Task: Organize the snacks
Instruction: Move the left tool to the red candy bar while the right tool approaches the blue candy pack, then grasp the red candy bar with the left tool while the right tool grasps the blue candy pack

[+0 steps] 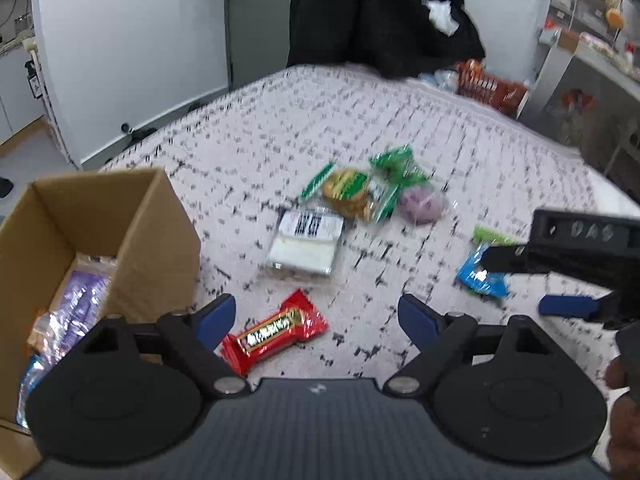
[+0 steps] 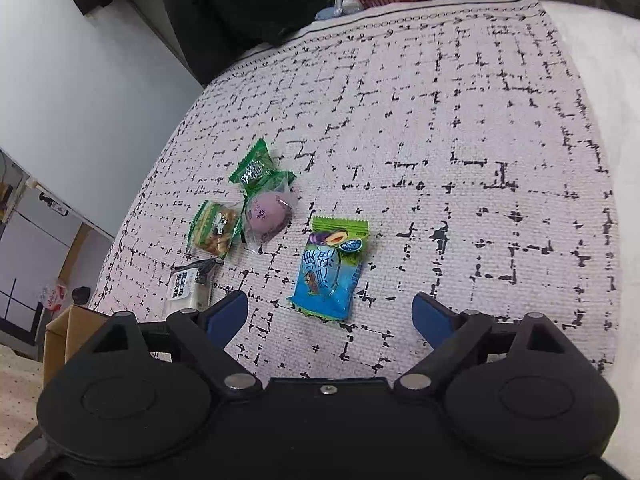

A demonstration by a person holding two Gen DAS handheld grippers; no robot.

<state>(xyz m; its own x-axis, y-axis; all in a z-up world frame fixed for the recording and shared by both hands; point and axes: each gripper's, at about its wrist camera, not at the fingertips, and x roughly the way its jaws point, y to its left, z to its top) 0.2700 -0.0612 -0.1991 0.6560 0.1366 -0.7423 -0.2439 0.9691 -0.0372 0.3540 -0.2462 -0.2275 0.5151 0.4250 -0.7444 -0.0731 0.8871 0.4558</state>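
Pale wall [image 1: 132,40], patterned tablecloth [image 2: 440,140]

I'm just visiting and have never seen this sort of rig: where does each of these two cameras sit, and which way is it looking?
Left wrist view: sits on the left gripper, looking down at the red candy bar and cardboard box; its open blue fingers, the right gripper and a hand show.
Right wrist view: sits on the right gripper, looking down at the blue snack packet; only its open fingers show.
Shared: the patterned cloth, blue packet, purple bun and box.
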